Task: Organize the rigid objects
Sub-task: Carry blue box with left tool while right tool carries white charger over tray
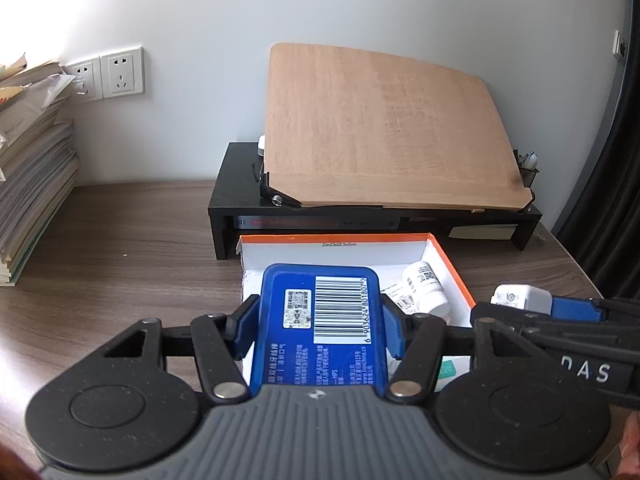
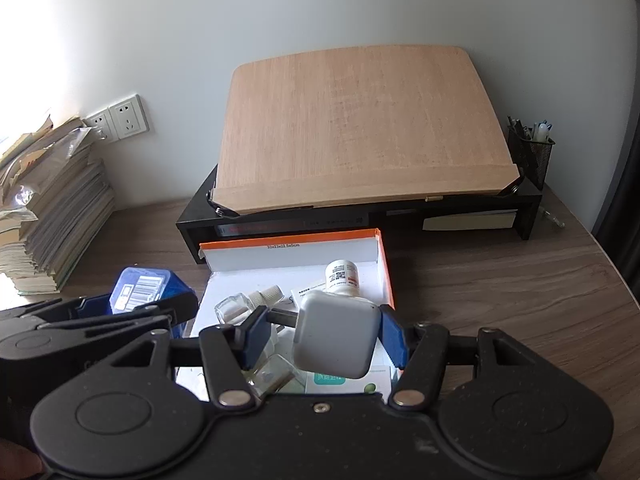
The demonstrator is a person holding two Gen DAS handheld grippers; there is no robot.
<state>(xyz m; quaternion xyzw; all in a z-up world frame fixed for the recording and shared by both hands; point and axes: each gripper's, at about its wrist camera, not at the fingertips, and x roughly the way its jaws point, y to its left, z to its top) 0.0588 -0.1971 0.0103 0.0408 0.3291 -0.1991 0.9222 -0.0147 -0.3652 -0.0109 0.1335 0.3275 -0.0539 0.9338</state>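
Note:
My left gripper is shut on a flat blue box with a barcode label, pads on its two long sides. It hangs over the near left part of an orange-rimmed white cardboard box. My right gripper is shut on a white charger plug, one pad on its body and the other at its prongs, above the same cardboard box. A white pill bottle, a small glass jar, a dropper bottle and a green-and-white packet lie inside. The two grippers are side by side.
Behind the cardboard box a black desk riser carries a tilted wooden board. A tall stack of papers stands at the left by wall sockets. A mesh pen holder sits at the far right.

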